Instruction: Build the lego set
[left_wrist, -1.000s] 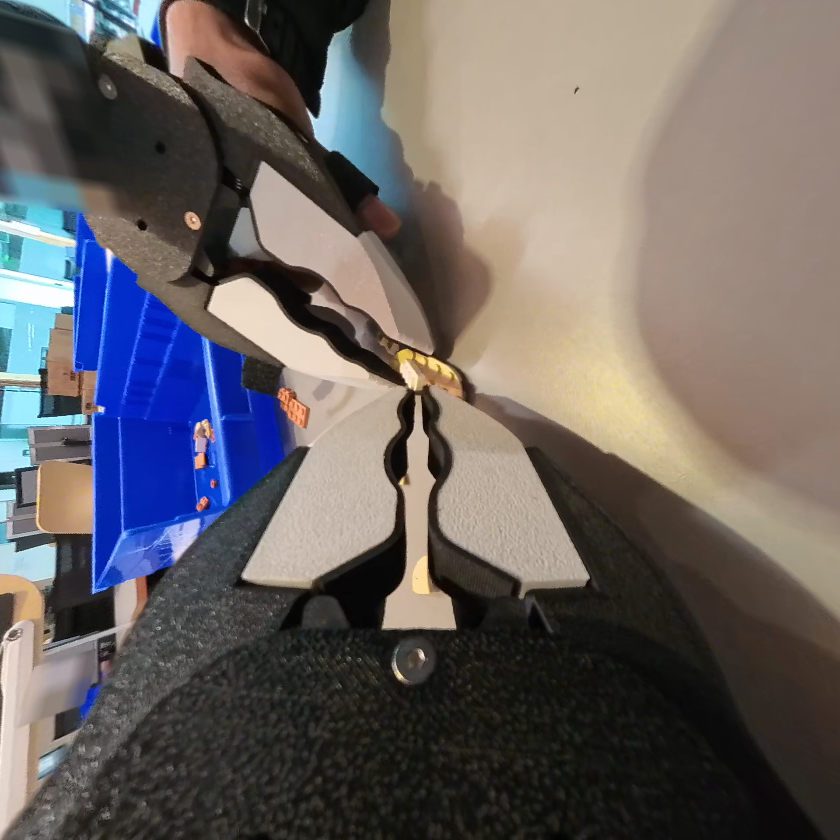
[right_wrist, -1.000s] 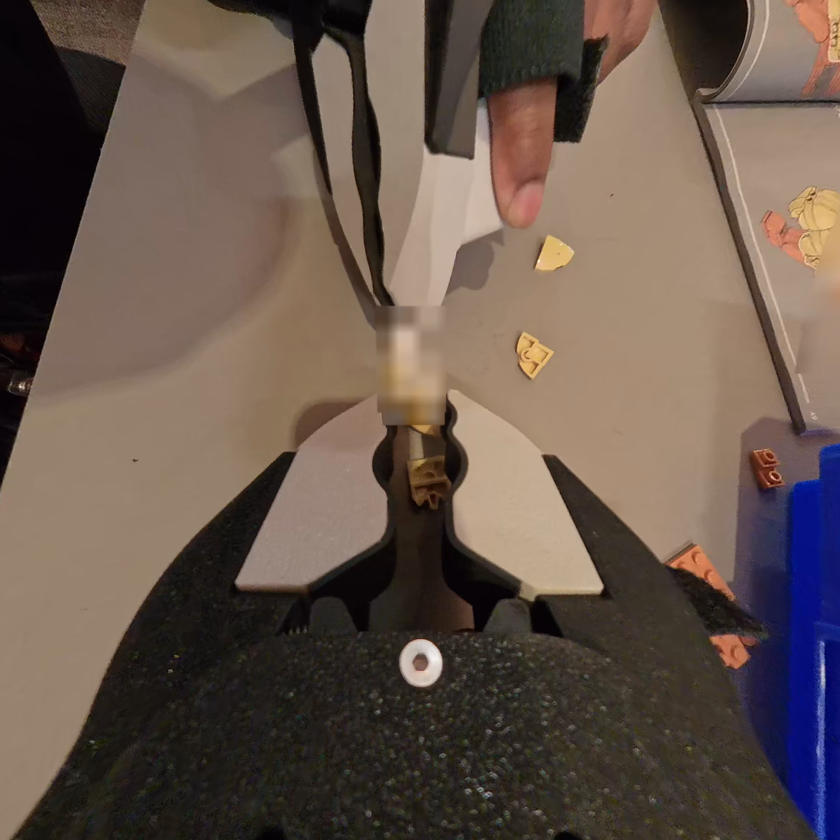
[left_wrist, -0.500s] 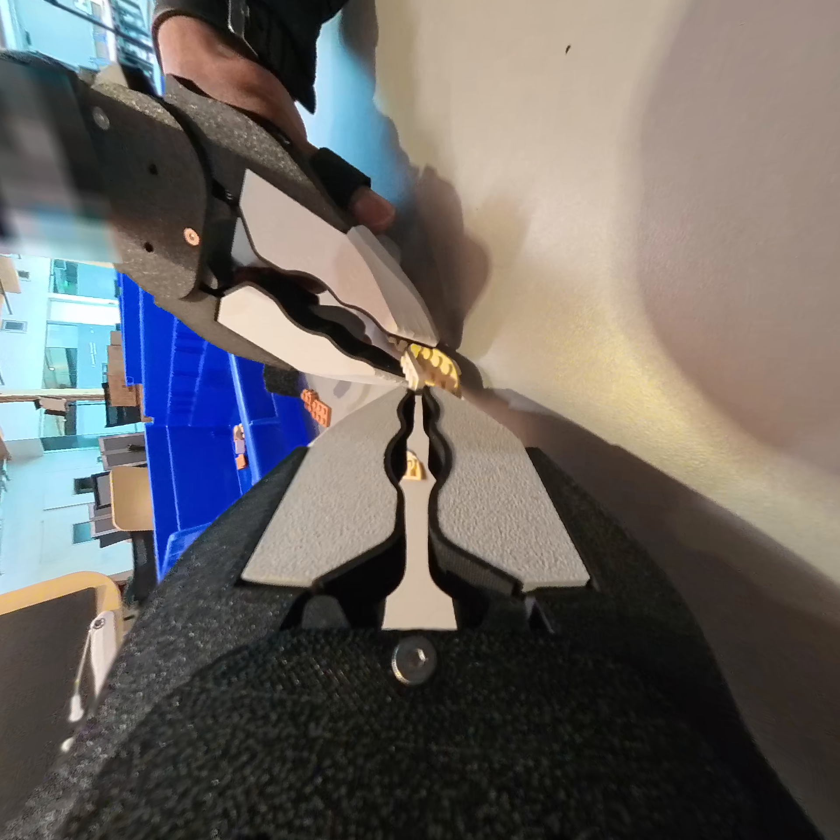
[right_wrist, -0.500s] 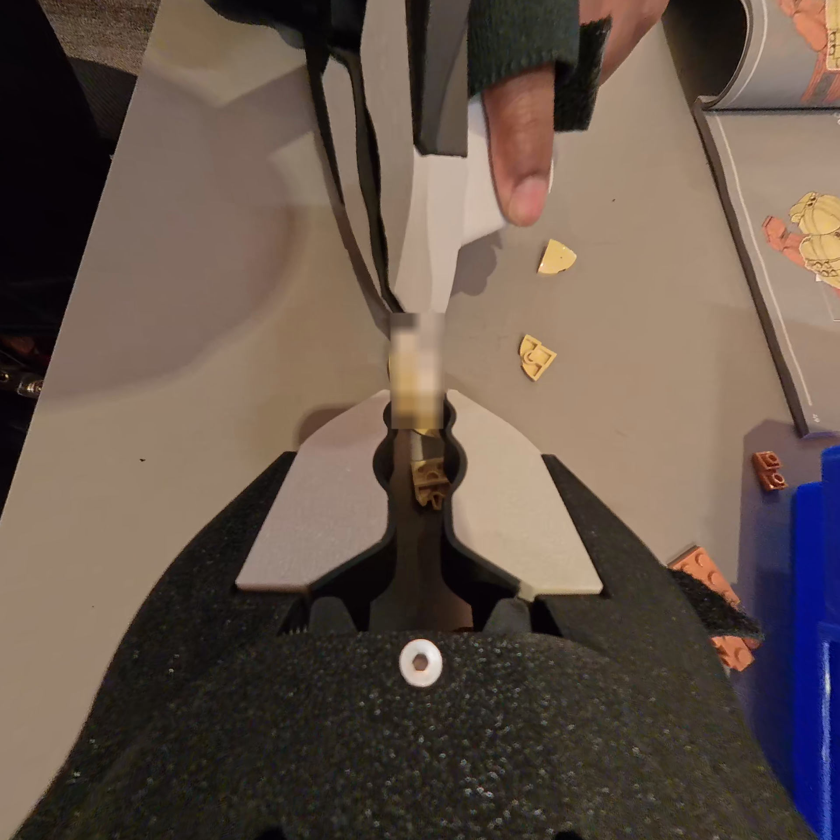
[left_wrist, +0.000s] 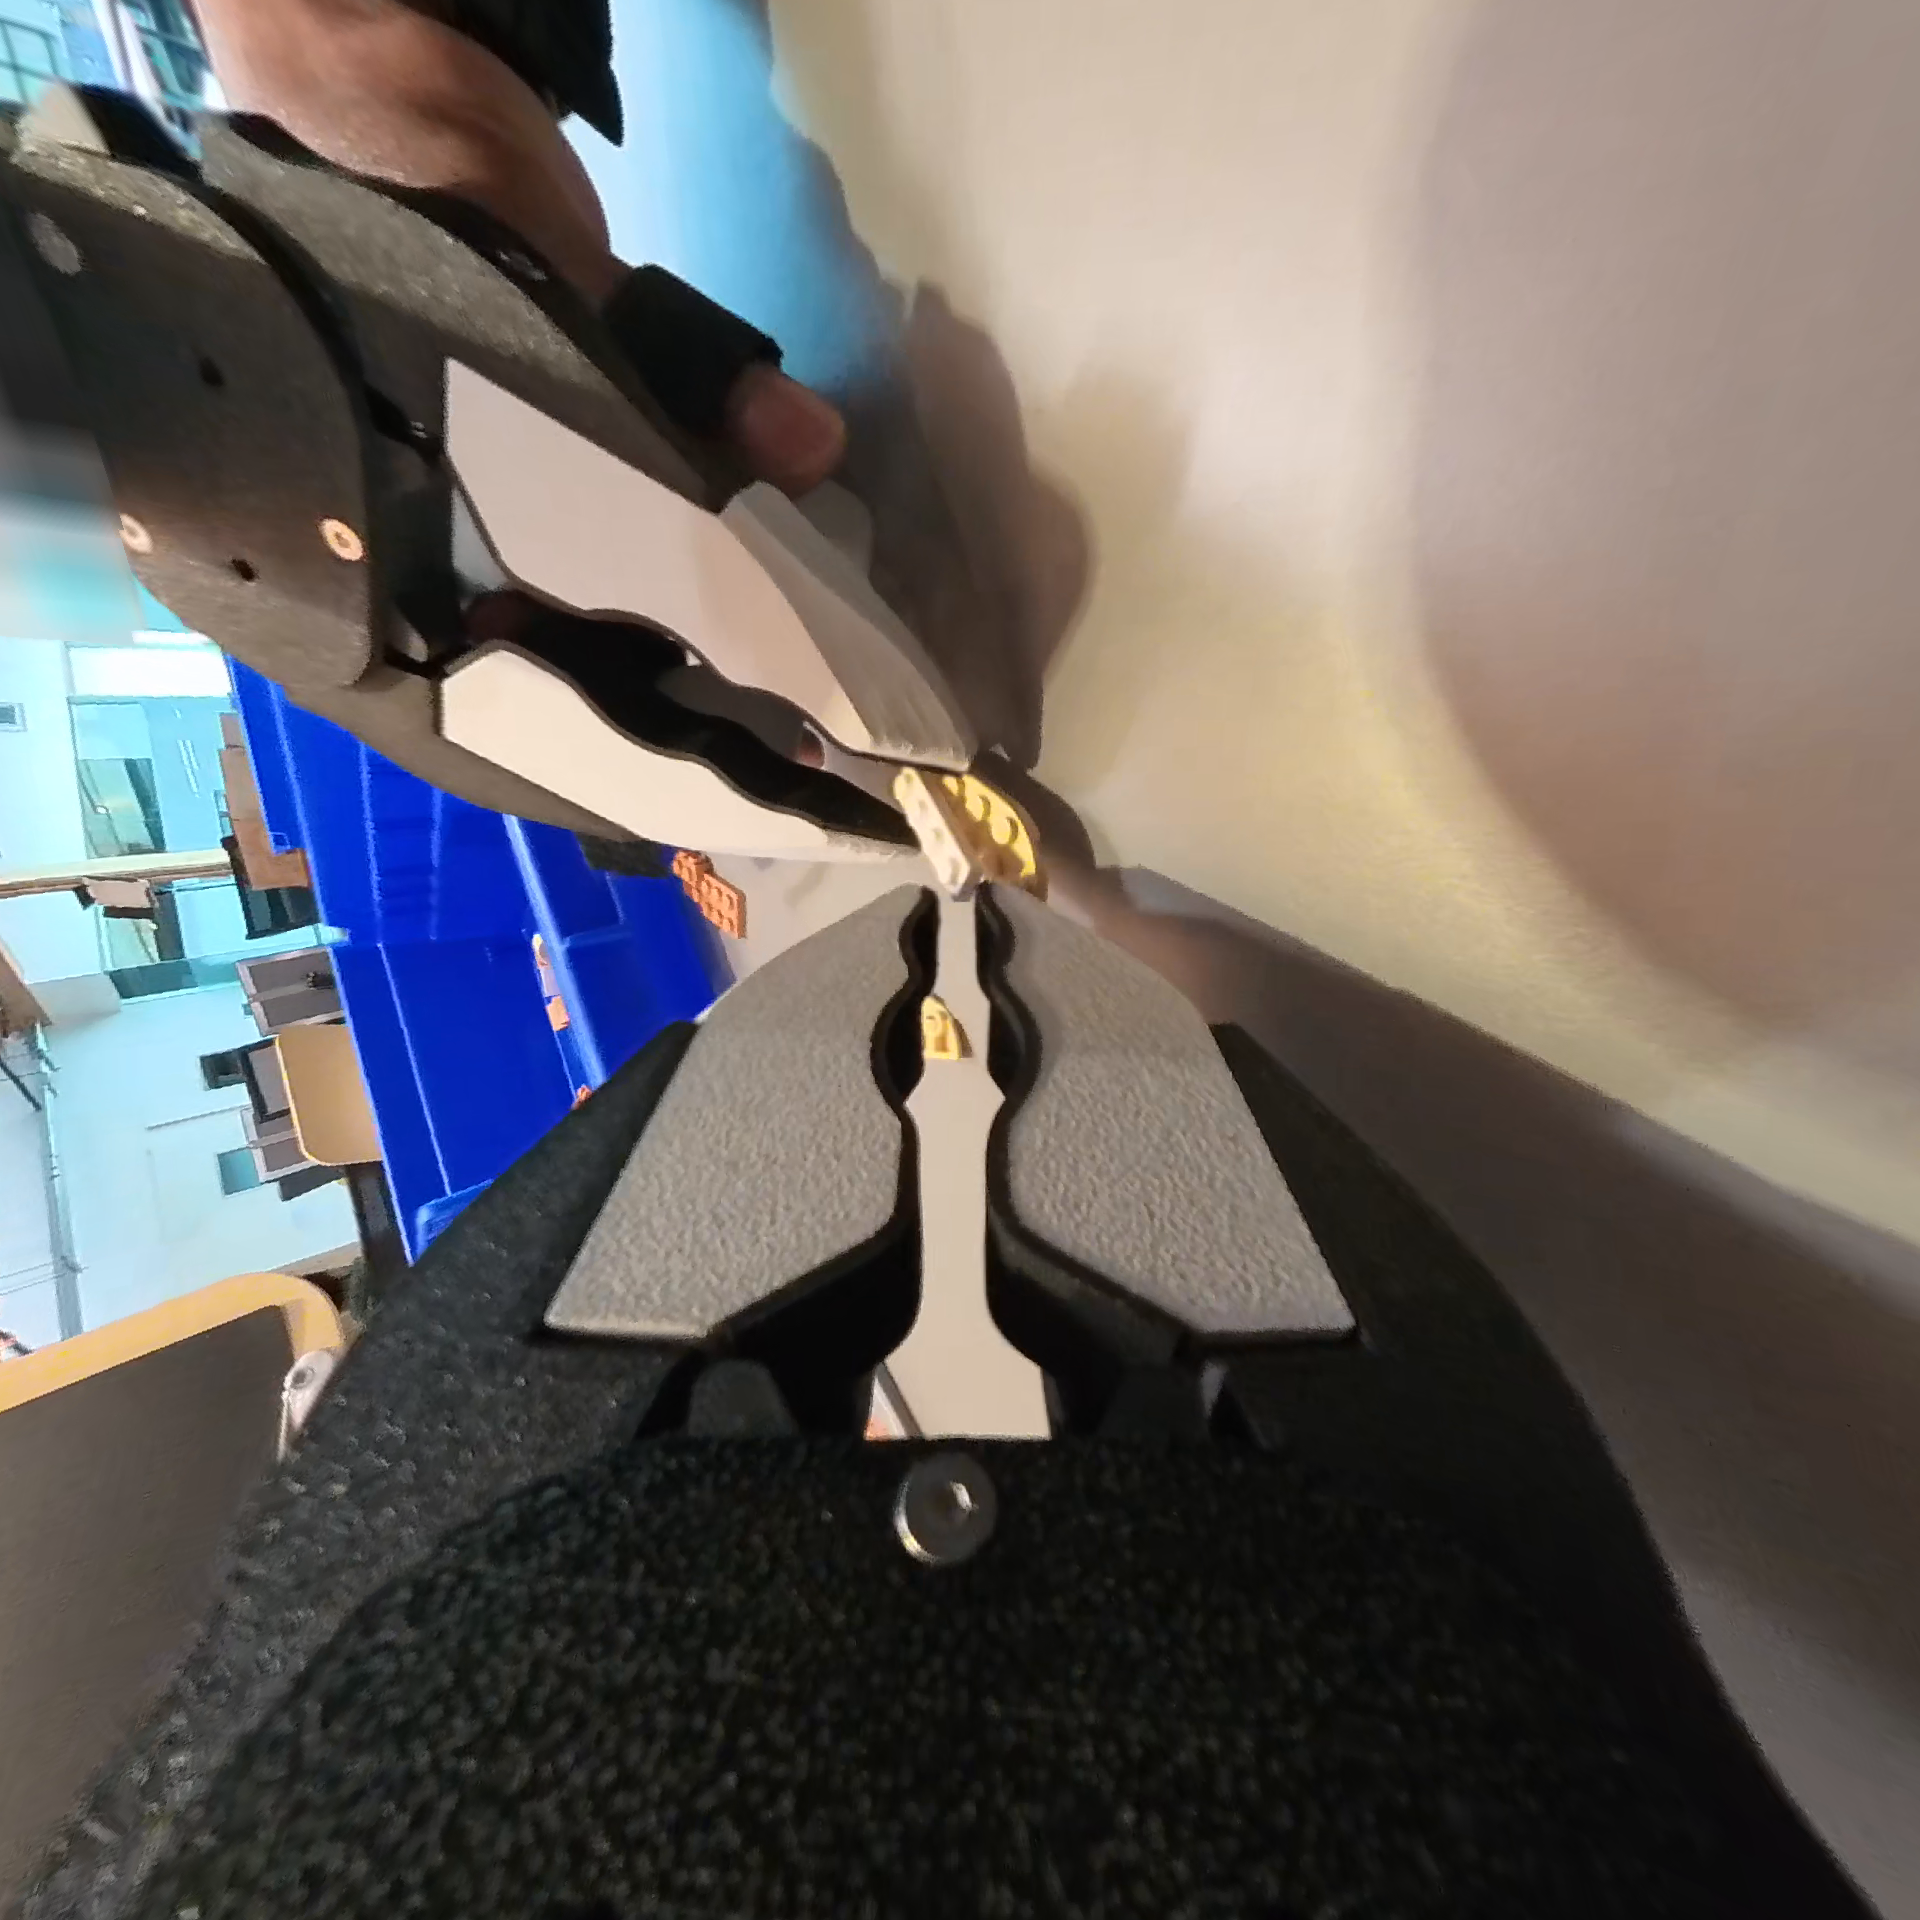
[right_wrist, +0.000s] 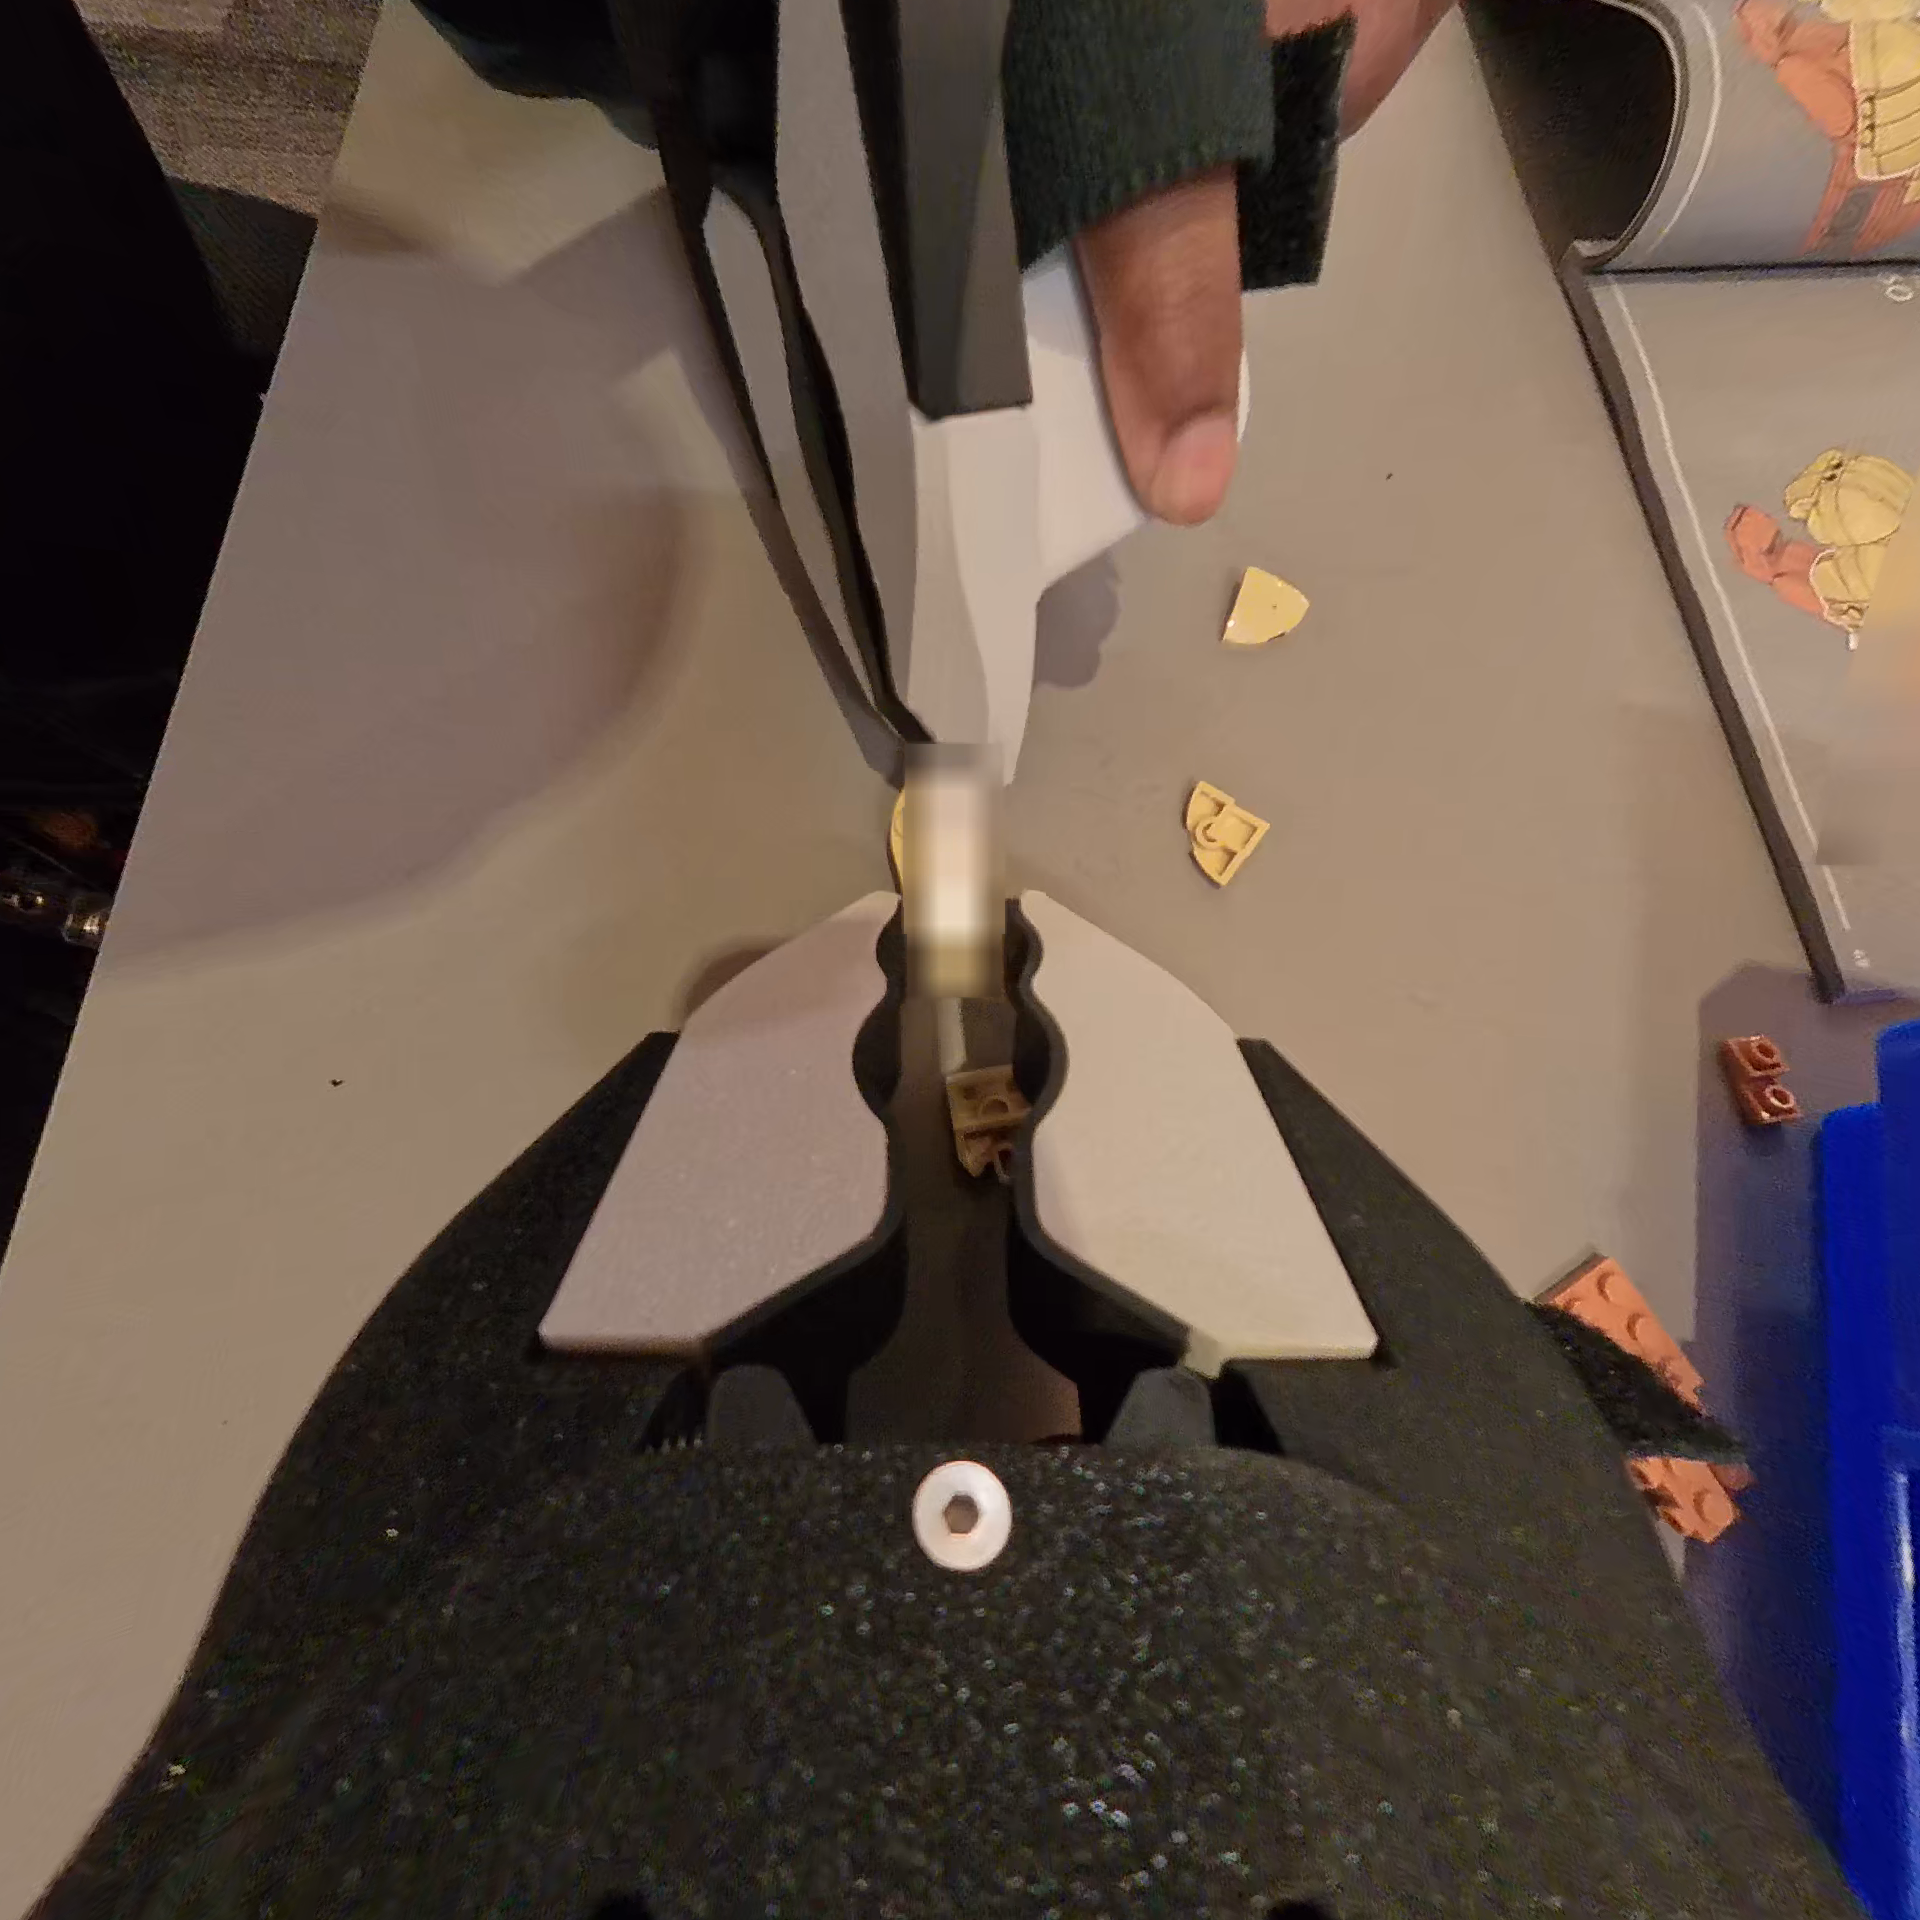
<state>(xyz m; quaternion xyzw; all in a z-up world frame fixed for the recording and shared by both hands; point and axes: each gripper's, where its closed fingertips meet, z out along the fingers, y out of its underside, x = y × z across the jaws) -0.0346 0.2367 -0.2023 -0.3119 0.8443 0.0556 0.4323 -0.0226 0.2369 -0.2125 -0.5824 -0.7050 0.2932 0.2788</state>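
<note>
A small tan and white lego assembly (left_wrist: 971, 826) is held above the grey table (left_wrist: 1351, 416) between both grippers. My right gripper (right_wrist: 954, 914) is shut on it from below in its own view, where a mosaic patch covers most of it. In the left wrist view the right gripper (left_wrist: 914, 800) comes in from the upper left. My left gripper (left_wrist: 954, 902) is nearly closed, with its tips pinching the assembly's white end. In the right wrist view the left gripper (right_wrist: 914, 727) reaches in from the top. A tan bracket piece (right_wrist: 982, 1112) shows between the right fingers.
Two loose tan quarter-round pieces (right_wrist: 1262, 608) (right_wrist: 1224, 831) lie on the table to the right. An open instruction booklet (right_wrist: 1766, 520) lies at the far right. Reddish-brown bricks (right_wrist: 1761, 1081) (right_wrist: 1631, 1340) lie beside a blue bin (right_wrist: 1870, 1351). The table's edge runs along the left. Both grippers' tips are close together, under 4 cm apart. Between my right fingertips and the tan bracket piece (right_wrist: 982, 1112) there is roughly 4 centimeters.
Both grippers have stayed clamped together on the assembly. The pair has tilted and shifted slightly, so the assembly shows more of its studded tan face in the left wrist view.
</note>
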